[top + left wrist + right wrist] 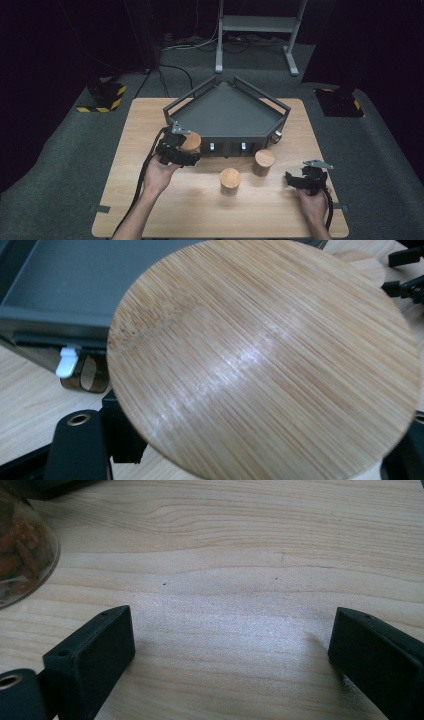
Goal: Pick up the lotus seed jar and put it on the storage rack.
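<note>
At the front left corner of the dark grey five-sided metal tray, the left tool is clamped on a round jar with a bamboo lid, carried clear of the light wooden table. In the left gripper view the striped bamboo lid sits directly above the jaws. The jar looks rigid and moderately heavy; its smooth wall could slip, so a grip across the body below the lid seems safest, kept upright. The left hand reaches forward, palm under the tool. Two similar bamboo-lidded jars stand on the table before the tray. The right tool rests near the table's right edge, jaws spread wide and empty.
</note>
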`<act>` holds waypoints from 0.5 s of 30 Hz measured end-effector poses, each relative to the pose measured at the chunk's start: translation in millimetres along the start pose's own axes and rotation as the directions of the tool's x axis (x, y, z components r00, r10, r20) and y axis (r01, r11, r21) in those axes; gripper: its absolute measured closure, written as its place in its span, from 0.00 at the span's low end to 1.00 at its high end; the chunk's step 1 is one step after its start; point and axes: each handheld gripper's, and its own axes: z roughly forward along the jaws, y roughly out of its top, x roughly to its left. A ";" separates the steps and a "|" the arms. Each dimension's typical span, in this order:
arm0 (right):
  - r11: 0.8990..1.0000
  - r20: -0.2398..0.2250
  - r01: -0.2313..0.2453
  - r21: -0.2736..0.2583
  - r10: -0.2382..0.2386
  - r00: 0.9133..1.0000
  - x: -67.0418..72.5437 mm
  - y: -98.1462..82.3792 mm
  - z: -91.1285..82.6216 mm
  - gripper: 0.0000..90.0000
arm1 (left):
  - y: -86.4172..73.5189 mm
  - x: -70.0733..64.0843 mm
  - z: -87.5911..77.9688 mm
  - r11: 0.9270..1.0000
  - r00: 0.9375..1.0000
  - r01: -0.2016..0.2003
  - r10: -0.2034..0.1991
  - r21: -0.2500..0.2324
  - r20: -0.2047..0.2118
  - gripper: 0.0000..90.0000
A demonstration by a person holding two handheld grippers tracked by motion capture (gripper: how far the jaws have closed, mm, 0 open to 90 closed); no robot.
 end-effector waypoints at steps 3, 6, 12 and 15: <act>1.000 0.000 0.000 0.000 0.000 1.000 0.0 0.0 0.1 0.04 | 8.3 -1.6 -2.2 1.000 1.000 -0.007 0.007 -0.003 -0.001 0.28; 1.000 0.000 0.001 0.000 -0.001 1.000 -0.1 0.0 0.1 0.04 | 14.8 -2.5 -3.7 1.000 1.000 -0.010 0.010 -0.006 -0.001 0.28; 1.000 0.000 0.001 0.000 -0.001 1.000 0.0 0.0 0.0 0.04 | 27.6 -1.3 -6.9 1.000 1.000 -0.010 0.010 -0.016 0.005 0.28; 1.000 0.000 0.001 0.000 -0.001 1.000 0.0 0.0 0.0 0.04 | 33.1 0.8 -6.3 1.000 1.000 -0.003 0.003 -0.016 0.003 0.28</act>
